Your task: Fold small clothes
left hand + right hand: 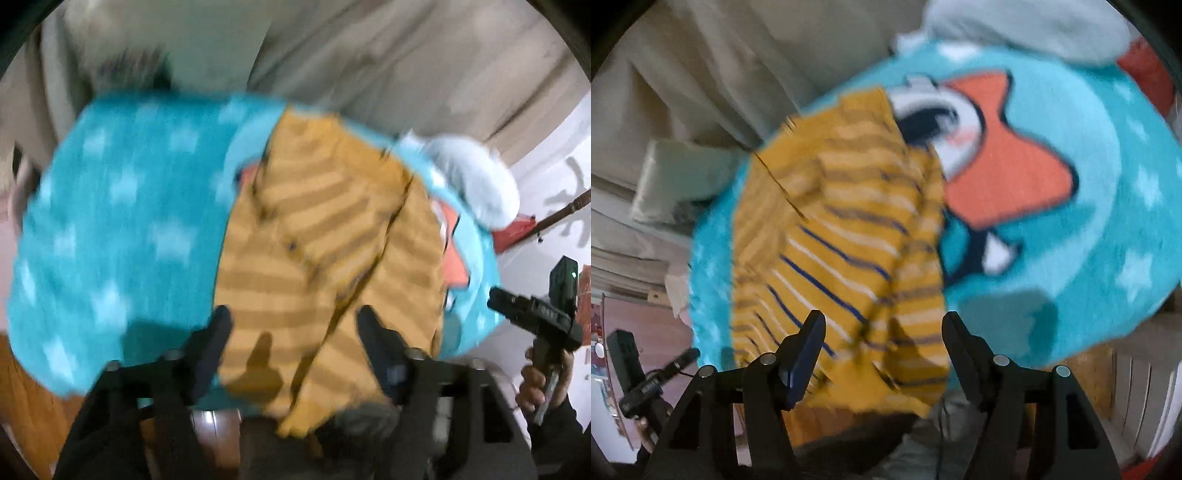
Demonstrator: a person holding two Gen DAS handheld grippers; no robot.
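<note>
Currently both frames blurred. Yellow striped garment [842, 236] lies rumpled on teal mat [1071, 206]. Left hand-held gripper [295, 325] and right hand-held gripper [882, 328] spread, empty. Risk: pinching mat pile alongside the cloth.

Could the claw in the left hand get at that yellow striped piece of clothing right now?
Probably yes. The left claw is open, its fingers hovering over the near end of the yellow striped garment, which lies on the blue star-patterned mat. Nothing sits between them. Blur hides whether it touches the cloth.
</note>
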